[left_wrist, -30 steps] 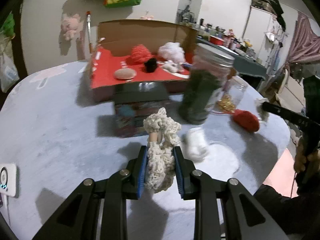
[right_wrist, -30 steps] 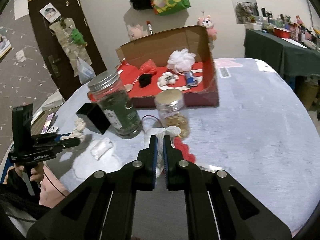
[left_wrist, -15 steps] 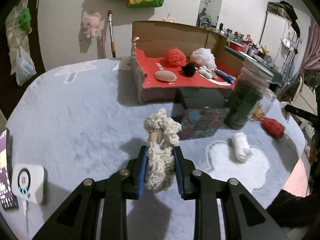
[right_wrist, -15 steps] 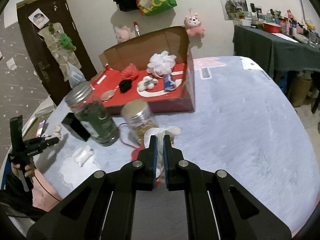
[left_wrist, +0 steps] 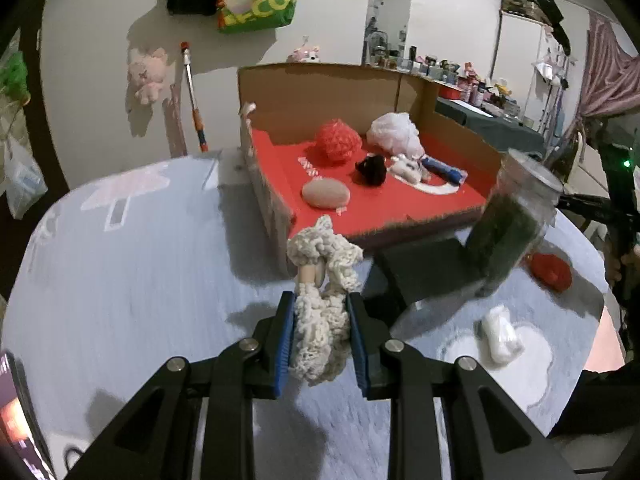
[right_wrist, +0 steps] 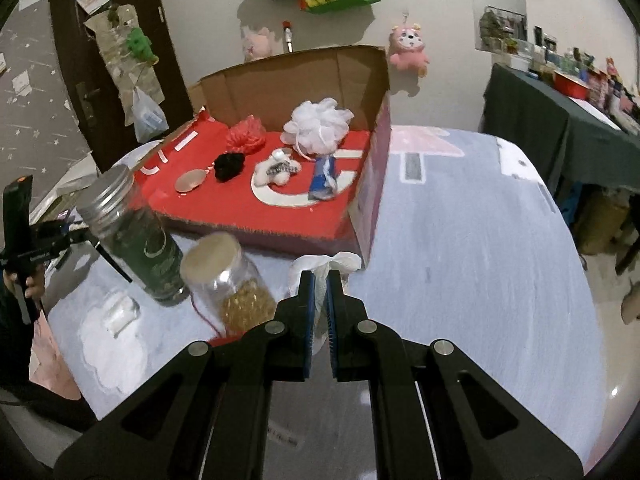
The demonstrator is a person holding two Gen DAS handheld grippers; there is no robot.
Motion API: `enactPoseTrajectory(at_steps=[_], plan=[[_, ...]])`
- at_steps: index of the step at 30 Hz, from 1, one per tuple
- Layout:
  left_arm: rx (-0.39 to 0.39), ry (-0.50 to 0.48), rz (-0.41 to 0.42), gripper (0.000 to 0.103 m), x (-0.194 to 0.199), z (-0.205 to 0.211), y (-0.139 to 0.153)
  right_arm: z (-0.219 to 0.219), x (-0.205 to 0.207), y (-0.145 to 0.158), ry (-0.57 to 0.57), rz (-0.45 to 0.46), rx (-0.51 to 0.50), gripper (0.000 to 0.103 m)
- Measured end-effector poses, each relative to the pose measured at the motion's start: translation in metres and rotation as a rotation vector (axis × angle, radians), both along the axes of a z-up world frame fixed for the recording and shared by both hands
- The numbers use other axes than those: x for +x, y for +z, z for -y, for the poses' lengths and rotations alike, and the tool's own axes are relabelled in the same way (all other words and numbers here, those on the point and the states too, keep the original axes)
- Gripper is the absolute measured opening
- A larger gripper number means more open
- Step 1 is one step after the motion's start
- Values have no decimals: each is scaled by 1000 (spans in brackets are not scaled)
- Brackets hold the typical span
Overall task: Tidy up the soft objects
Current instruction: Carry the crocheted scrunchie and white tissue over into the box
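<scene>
My left gripper [left_wrist: 320, 304] is shut on a cream knitted piece [left_wrist: 322, 276] and holds it above the table, just short of the red-lined cardboard box [left_wrist: 276, 200]. My right gripper [right_wrist: 319, 280] is shut on a thin white cloth [right_wrist: 320, 266] close to the box's front right corner [right_wrist: 366, 216]. Inside the box lie a red puff [left_wrist: 338, 140], a white mesh puff [right_wrist: 318, 124], a black scrunchie [right_wrist: 229, 166], a small white plush [right_wrist: 276, 170], a tan pad [left_wrist: 325, 194] and a blue tube [right_wrist: 324, 178].
On the table stand a dark green jar [right_wrist: 136, 236], a clear jar of yellow beads [right_wrist: 230, 280] and a black box [left_wrist: 420, 272]. A red soft ball [left_wrist: 550, 272] and a white soft lump [left_wrist: 500, 334] lie at the table's right. A phone [left_wrist: 16, 416] lies at the left edge.
Both grippers have moved toward the box with their loads. The left view has swung so the box sits straight ahead. The right gripper has passed the bead jar to the box's front right corner.
</scene>
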State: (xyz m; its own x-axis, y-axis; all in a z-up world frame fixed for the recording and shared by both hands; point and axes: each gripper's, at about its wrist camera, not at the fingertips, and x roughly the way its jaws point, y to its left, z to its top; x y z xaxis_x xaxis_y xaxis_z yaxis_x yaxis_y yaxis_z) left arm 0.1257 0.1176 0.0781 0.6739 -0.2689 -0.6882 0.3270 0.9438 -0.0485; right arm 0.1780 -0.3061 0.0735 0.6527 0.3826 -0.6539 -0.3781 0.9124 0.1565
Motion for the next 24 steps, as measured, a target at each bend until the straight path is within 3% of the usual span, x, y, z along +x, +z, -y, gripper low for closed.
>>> enactPoseTrajectory(at_steps=[6,10,19,24], plan=[[17,-66,12,27,29,14,21,-18,25,21,51,37,-26,6],[3,-113,-28,27,55,35,27,-33,44,28,86,32,-31,6],[73,-253,-140,27,111,96,25,-72,95,16,154,-114,-64,6],[127,-259,-214,27,133,110,11,-85,113,3,151,-186,-116,6]])
